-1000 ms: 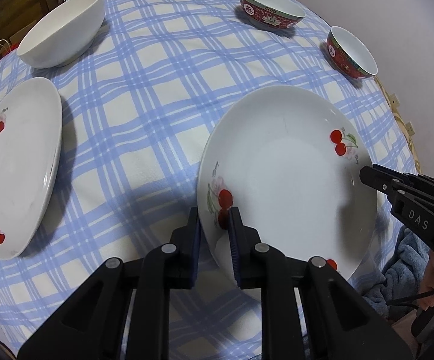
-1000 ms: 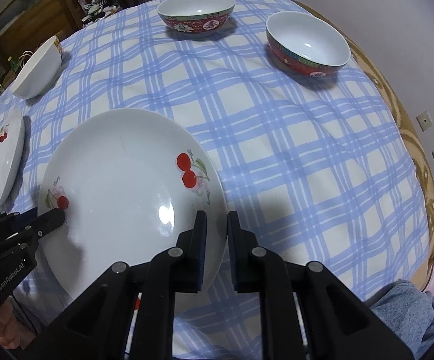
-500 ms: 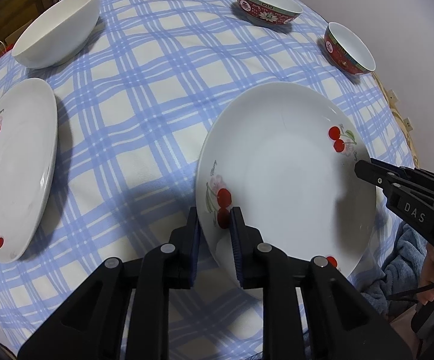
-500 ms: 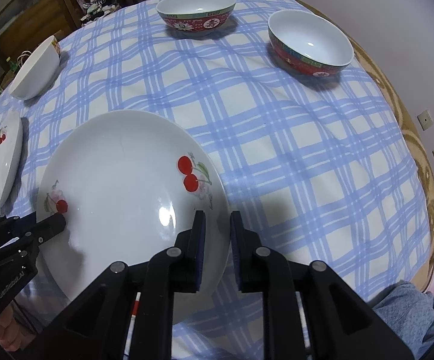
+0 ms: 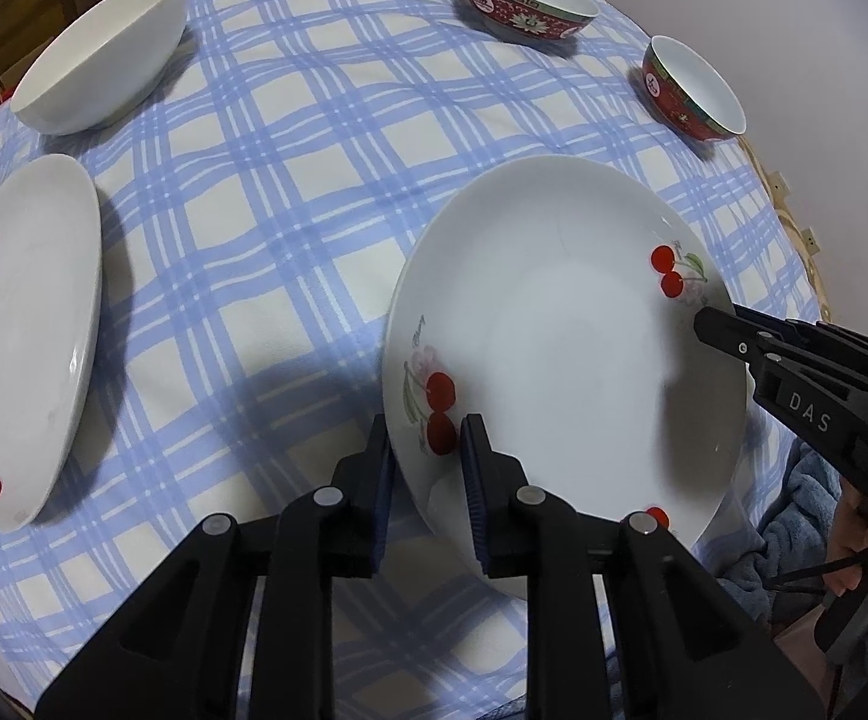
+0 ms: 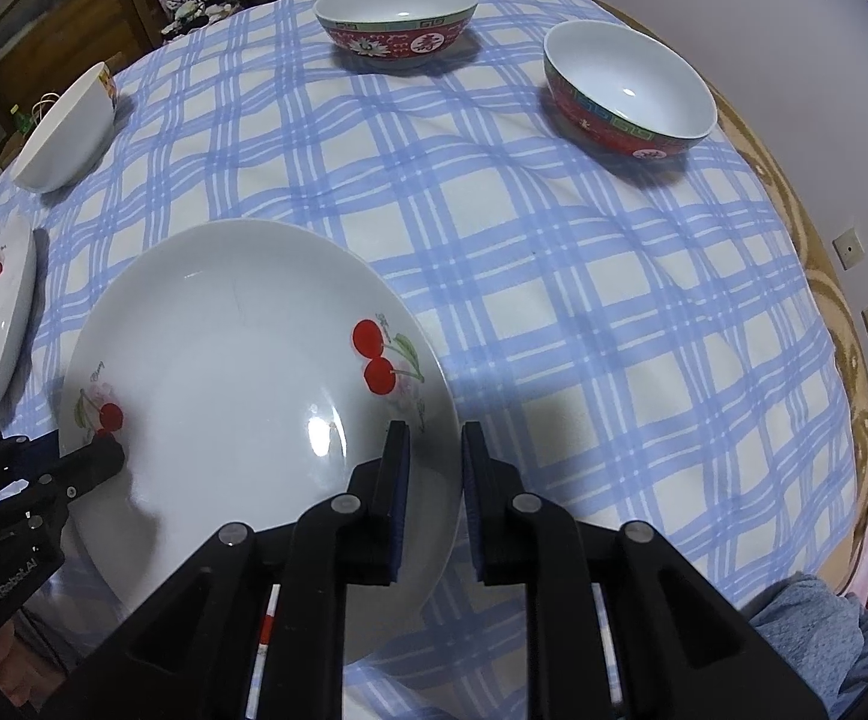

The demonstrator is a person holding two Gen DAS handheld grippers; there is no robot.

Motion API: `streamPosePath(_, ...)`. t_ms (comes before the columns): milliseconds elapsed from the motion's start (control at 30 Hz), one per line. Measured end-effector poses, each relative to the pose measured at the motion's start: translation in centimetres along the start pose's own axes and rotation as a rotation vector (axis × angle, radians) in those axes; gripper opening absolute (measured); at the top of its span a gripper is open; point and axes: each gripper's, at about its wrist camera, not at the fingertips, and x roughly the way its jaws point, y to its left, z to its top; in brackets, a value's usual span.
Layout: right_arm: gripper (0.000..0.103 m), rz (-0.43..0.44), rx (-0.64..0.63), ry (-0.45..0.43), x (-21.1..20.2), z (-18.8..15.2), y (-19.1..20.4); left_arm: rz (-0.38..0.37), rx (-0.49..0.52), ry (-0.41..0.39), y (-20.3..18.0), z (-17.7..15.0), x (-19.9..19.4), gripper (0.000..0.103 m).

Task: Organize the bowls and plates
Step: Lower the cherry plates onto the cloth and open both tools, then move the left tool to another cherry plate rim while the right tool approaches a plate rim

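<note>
Two grippers, left gripper (image 5: 425, 450) and right gripper (image 6: 434, 456), each pinch opposite rims of the near cherry plate (image 5: 553, 324) above the checked tablecloth (image 6: 553, 276), while the second plate (image 5: 20, 324), white bowl (image 5: 104, 54) and two red bowls (image 6: 398, 24) sit apart farther off, so nothing appears stacked yet.

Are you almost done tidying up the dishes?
Not yet, nothing is stacked. Both claws, left and right, grip one cherry plate by opposite rims. The other cherry plate, white bowl and two red bowls sit apart.
</note>
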Motion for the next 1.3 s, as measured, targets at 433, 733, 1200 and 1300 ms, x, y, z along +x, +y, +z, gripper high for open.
streamPosePath(433,0.060,0.039,-0.003,-0.120,-3.7,0.2,0.1,0.056,0.036,-0.080,0.5,0.2,-3.8,0.072)
streamPosePath(733,0.099,0.056,0.017,-0.247,-7.3,1.3,0.0,0.108,0.074,-0.123,0.9,0.7,-6.7,0.093)
streamPosePath(1200,0.103,0.111,0.019,-0.412,-11.9,3.1,1.7,0.113,0.047,-0.262,5.4,0.3,-12.5,0.093)
streamPosePath(1300,0.103,0.127,0.024,-0.417,-12.3,3.5,2.7,0.137,0.064,-0.252,6.3,0.4,-13.4,0.093)
